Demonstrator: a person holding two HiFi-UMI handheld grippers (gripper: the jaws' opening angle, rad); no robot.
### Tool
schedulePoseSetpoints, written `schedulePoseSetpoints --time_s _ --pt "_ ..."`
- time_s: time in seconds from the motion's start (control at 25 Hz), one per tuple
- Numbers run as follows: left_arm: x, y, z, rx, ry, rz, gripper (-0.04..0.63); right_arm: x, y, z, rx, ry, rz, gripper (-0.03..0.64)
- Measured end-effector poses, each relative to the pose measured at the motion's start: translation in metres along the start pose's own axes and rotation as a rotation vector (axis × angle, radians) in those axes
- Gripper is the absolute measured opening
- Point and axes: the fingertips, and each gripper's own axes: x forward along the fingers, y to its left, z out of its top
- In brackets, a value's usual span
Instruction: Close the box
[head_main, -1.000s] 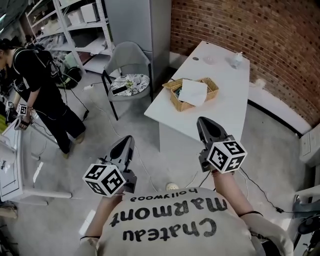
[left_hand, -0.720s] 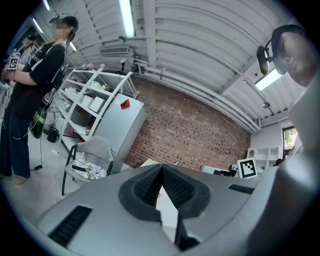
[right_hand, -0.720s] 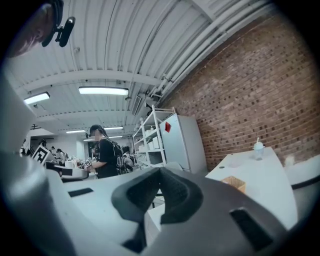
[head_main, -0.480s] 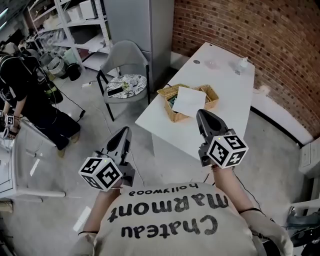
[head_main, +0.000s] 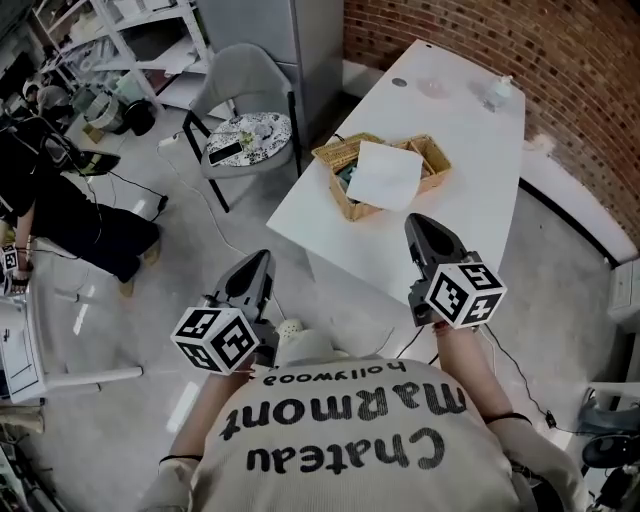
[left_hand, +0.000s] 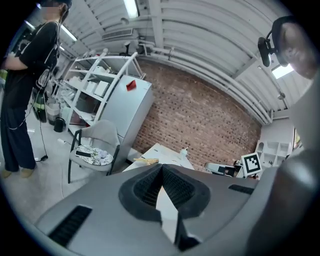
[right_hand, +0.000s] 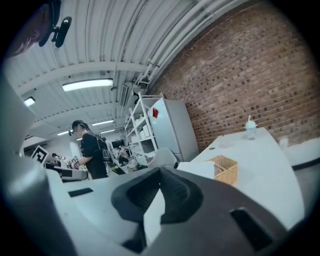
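Note:
A wicker box (head_main: 435, 160) stands on the white table (head_main: 470, 190) ahead of me, and a white flat lid or sheet (head_main: 385, 175) lies askew over its top. My left gripper (head_main: 258, 262) hangs over the floor short of the table's near corner, shut and empty. My right gripper (head_main: 418, 222) is held above the table's near edge, just short of the box, shut with nothing between its fingers. The right gripper view shows the box (right_hand: 227, 170) beyond the shut jaws of the right gripper (right_hand: 160, 171). In the left gripper view the left gripper (left_hand: 162, 167) hides most of the box (left_hand: 145, 160).
A grey chair (head_main: 245, 95) with a patterned cushion and a phone stands left of the table. A drink cup (head_main: 497, 92) sits at the table's far end by the brick wall (head_main: 560, 60). A person in black (head_main: 60, 210) stands far left. Cables cross the floor.
The table and box have come nearer and the right gripper now reaches over the table's edge. Both grippers stay shut. The person at left has slid toward the frame's edge.

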Motion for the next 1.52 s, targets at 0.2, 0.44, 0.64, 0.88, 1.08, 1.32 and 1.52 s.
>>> schedulePoseSetpoints --time_s 0.2,0.44,0.64,0.88,1.08,1.32,1.52 --pt "0.032 0.017 0.004 -0.014 0.025 -0.021 0.002 0.017 -0.017 -0.011 0.030 0.026 -0.047 0.003" --pt "0.081 0.039 0.039 -0.032 0.037 -0.121 0.002 0.058 -0.019 0.008 0.036 0.014 -0.088 0.003" --pt "0.121 0.061 0.077 -0.007 0.037 -0.187 0.002 0.091 -0.024 0.036 0.050 -0.040 -0.140 0.003" --pt "0.167 0.092 0.097 -0.024 0.060 -0.227 0.002 0.120 -0.030 0.053 0.038 -0.054 -0.207 0.003" --pt "0.214 0.125 0.067 -0.192 0.173 -0.250 0.003 0.118 -0.044 0.053 0.032 -0.040 -0.300 0.003" --pt "0.262 0.142 0.022 -0.374 0.324 -0.276 0.122 0.106 -0.060 0.056 0.030 -0.024 -0.419 0.003" --pt "0.292 0.143 -0.011 -0.540 0.414 -0.287 0.128 0.093 -0.070 0.053 0.033 -0.005 -0.503 0.003"
